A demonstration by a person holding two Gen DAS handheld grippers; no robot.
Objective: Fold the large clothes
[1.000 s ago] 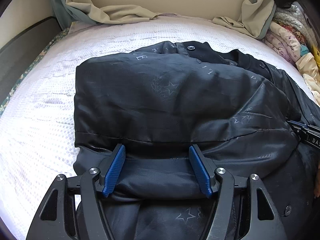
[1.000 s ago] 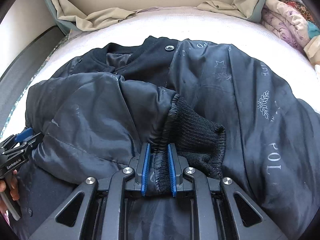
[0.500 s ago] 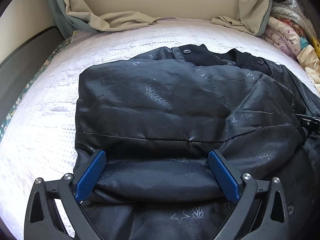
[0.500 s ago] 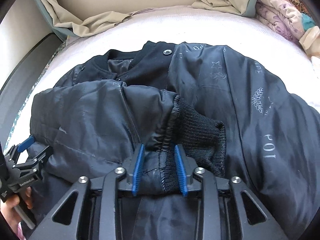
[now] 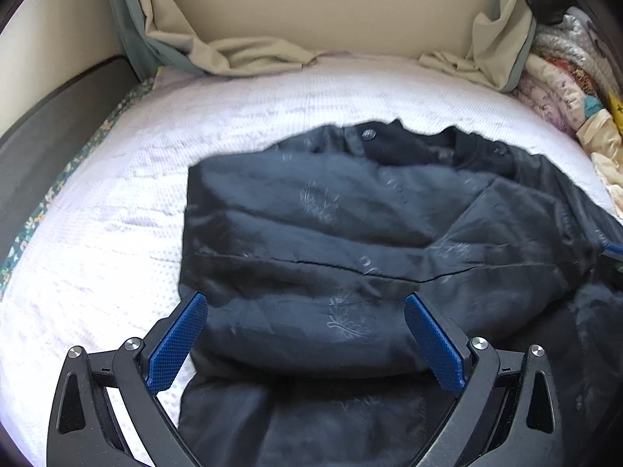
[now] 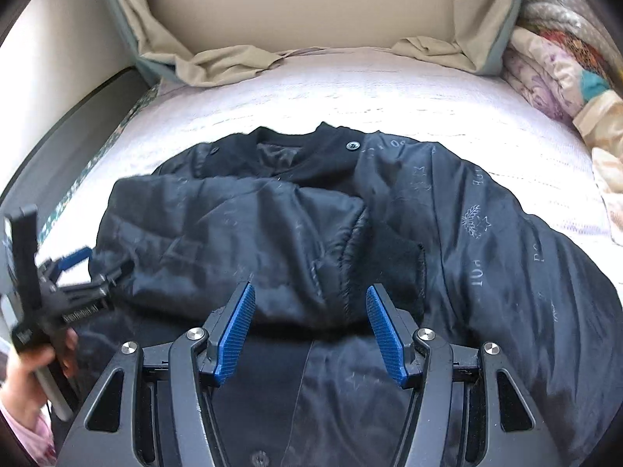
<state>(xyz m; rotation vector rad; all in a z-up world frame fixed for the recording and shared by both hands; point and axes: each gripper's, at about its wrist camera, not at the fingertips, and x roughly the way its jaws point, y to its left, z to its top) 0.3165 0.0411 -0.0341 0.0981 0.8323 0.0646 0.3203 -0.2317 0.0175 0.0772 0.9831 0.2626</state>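
- My left claw [image 5: 303, 313] is spread wide, its blue pads [image 5: 177, 344] standing off either side of a folded bulge of the black bomber jacket [image 5: 350, 241]; the left pad sits over the white bedspread [image 5: 117, 202] at the jacket's edge, and neither pad presses cloth.
- A second ago these pads were much closer together, nipping the fold; half a second ago they had already parted, and now the gap is wider.
- My right claw [image 6: 309, 295] is released too, pads [image 6: 235, 334] apart with the sleeve's black knit cuff [image 6: 397, 257] lying loose just ahead, between them.
- A second ago this claw was clenched on the gathered sleeve end beside that cuff; half a second ago it had begun to loosen, and now the cloth has dropped free.
- The folded sleeve lies across the jacket's chest in front of my right claw, cuff toward the middle, with the collar and its snap button [image 6: 352, 145] farther ahead.
- The jacket lies flat on the bedspread, spreading from under both claws out ahead; both views now sit farther back, so more bedspread shows beyond the collar.
- In the right view my left claw shows blurred at the far left edge, beside the jacket's shoulder, with my hand [image 6: 23, 373] on its handle.
- Beyond the jacket a beige sheet [image 5: 253, 50] is bunched at the headboard, and folded floral quilts [image 6: 553, 66] are stacked ahead to my right.
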